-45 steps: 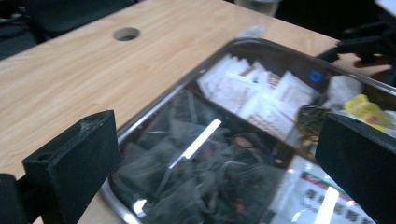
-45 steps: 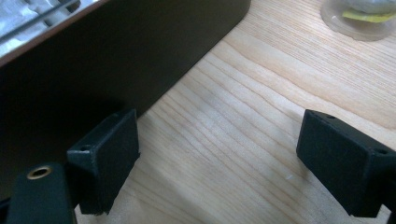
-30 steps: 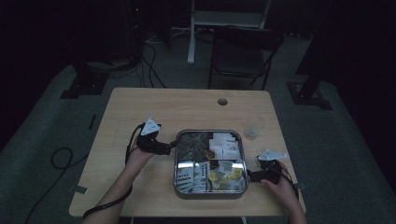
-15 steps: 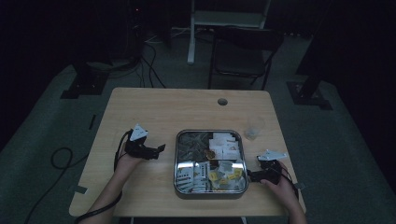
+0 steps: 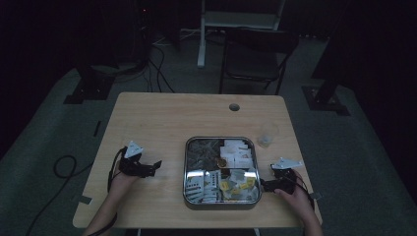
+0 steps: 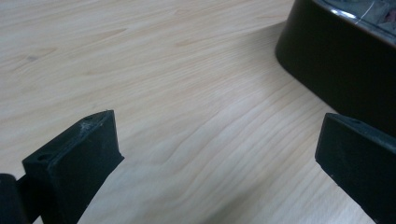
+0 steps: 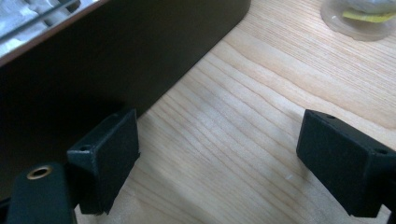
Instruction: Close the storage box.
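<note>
1. Low in the high view, at centre: metal tray [image 5: 185, 169] on the wooden table [image 5: 162, 118], split into compartments filled with small packets and sachets; exact contents too dim to tell.
2. Lower left of that view: left gripper [image 5: 156, 165], resting on bare wood and well apart from the tray's left wall. Jaws spread wide with nothing between them; in the left gripper view, plain wood grain between the two black pads [image 6: 79, 158] and the tray's dark wall [image 6: 336, 70] at the upper right.
3. Lower right of the high view: right gripper [image 5: 263, 185], just beside the tray's right wall. Jaws likewise parted and empty; in the right gripper view, the tray's dark side [image 7: 116, 56] across the upper left, the nearer pad close to it, contact not clear.
4. Right of the tray in the high view, towards the table's right edge: small clear cup [image 5: 267, 134]; seen again at the top right of the right gripper view [image 7: 359, 16], with something yellow inside.
5. Step in hand, as a judgement: both tools parked on either side of the tray, nothing yet picked up or clamped.
6. Next move, as a guess: either a lift over the rim and down into a compartment to pinch one packet, or a grasp on the tray wall itself. For the left, a sideways approach first; for the right, only a short turn inward. Thin packets likely to need a low, flat pinch.
</note>
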